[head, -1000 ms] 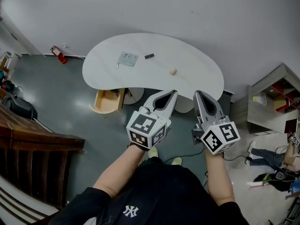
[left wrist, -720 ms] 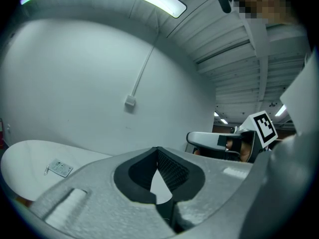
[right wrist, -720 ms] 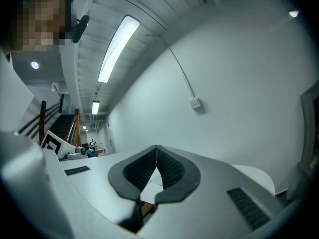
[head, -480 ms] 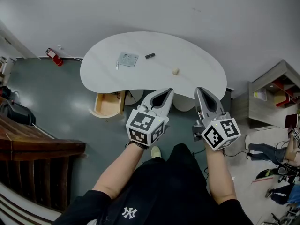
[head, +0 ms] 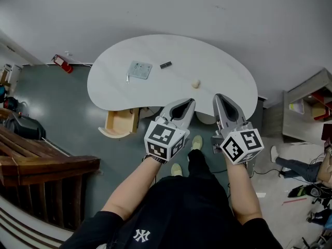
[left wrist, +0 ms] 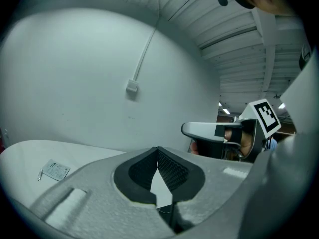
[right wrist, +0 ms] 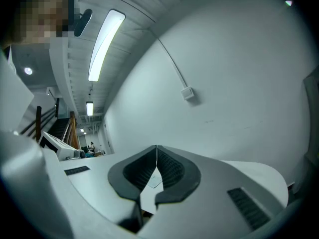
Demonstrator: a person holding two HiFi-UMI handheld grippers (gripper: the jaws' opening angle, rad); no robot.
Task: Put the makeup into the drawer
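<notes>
The person is standing before a white kidney-shaped surface (head: 223, 74), holding both tools out side by side near its front edge. The left tool (head: 191, 101) is keeping its jaws fully together, the dark ribbed pads meeting at the tip, and nothing is sitting between them. The right tool (head: 218, 96) is likewise pressing its jaws tip to tip and gripping nothing.

The makeup is lying on the surface, well apart from both tools. A flat pale square case (head: 140, 69) is resting toward the left side, with a thin stick (head: 127, 77) just beside its left edge. A small black piece (head: 165, 65) is lying near the case on its right. A small cream round piece (head: 195, 83) is sitting closer to the front edge, nearest the tools.

A wooden drawer (head: 120, 123) is standing open beneath the front left edge of the surface, jutting out over the grey-green floor (head: 67, 113). A red fire extinguisher (head: 61, 63) is lying on the floor by the wall, left of the surface.
</notes>
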